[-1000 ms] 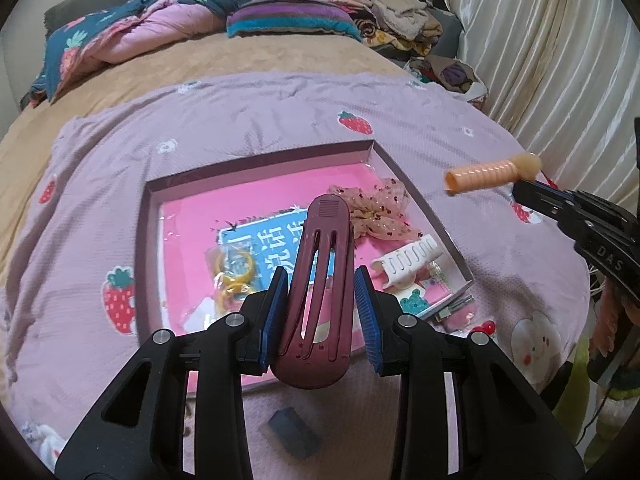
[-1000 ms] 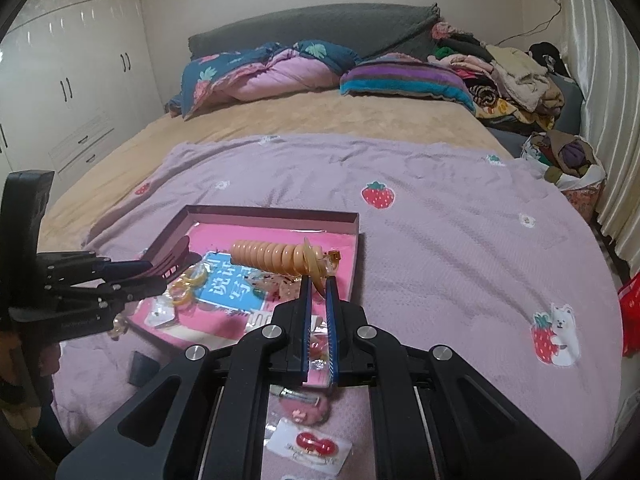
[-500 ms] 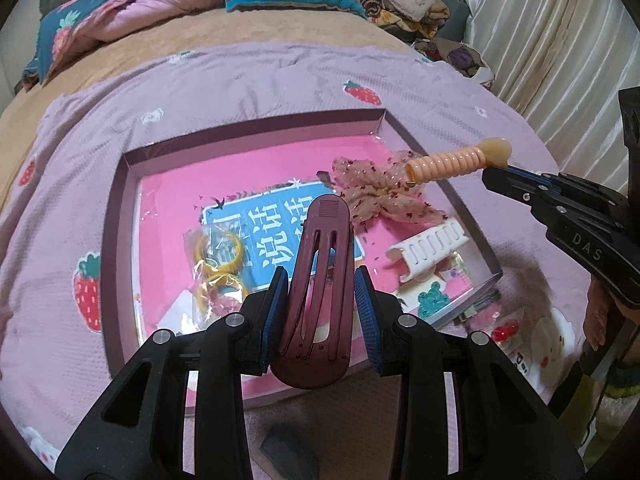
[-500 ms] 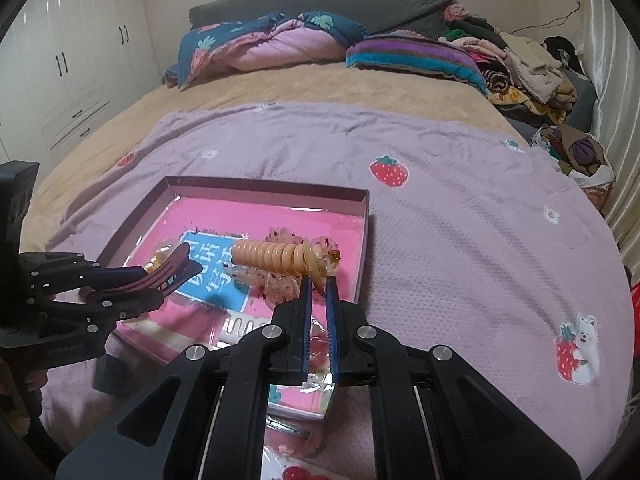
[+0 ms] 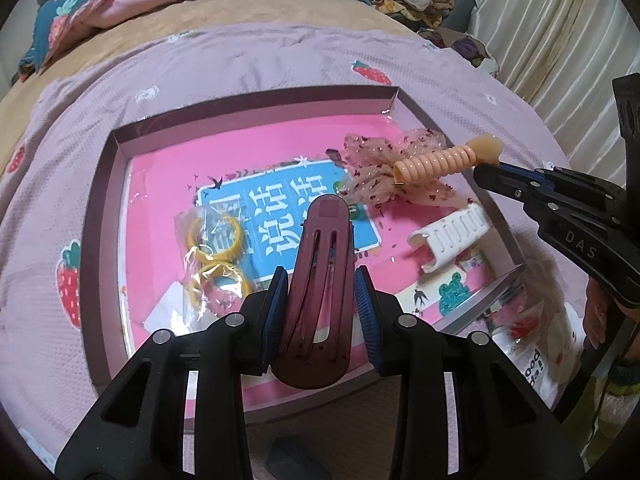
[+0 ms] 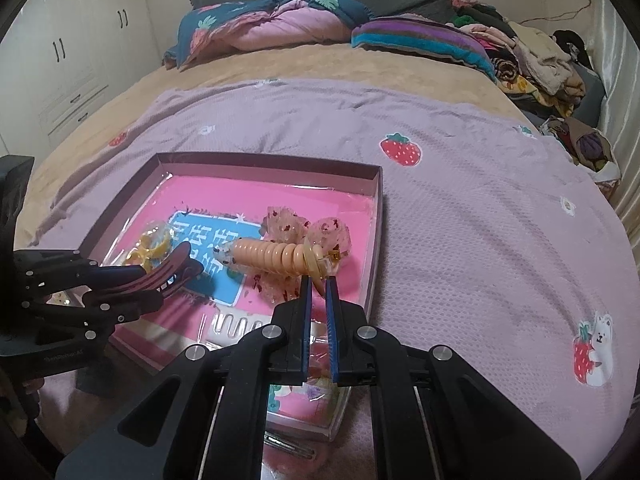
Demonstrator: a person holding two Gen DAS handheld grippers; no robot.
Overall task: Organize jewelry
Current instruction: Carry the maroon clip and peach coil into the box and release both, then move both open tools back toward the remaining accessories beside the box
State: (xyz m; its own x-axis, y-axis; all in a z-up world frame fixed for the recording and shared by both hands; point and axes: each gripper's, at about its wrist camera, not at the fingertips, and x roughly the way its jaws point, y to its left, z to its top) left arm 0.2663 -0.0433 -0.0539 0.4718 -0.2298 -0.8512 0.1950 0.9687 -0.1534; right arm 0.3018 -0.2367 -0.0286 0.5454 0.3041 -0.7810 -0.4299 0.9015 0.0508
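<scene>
Both tools loaded, both over the pink box (image 5: 105,216) on the bed. My left tool (image 5: 320,300) is closed partway on the maroon hair clip (image 5: 320,280), gripped across its width, its nose out over the box floor. My right tool (image 6: 318,280) is pinched nearly shut on one end of the peach spiral hair tie (image 6: 272,255), which sticks out sideways above the sequin bow (image 6: 316,236). Risks as I read them: the tie is held only at its tip, so it may swing or spring free on release and snag the bow. The clip, if dropped here, could land on the bagged yellow rings (image 5: 214,256) or the white claw clip (image 5: 452,236). The two tools are near; crossing paths could knock either load.
</scene>
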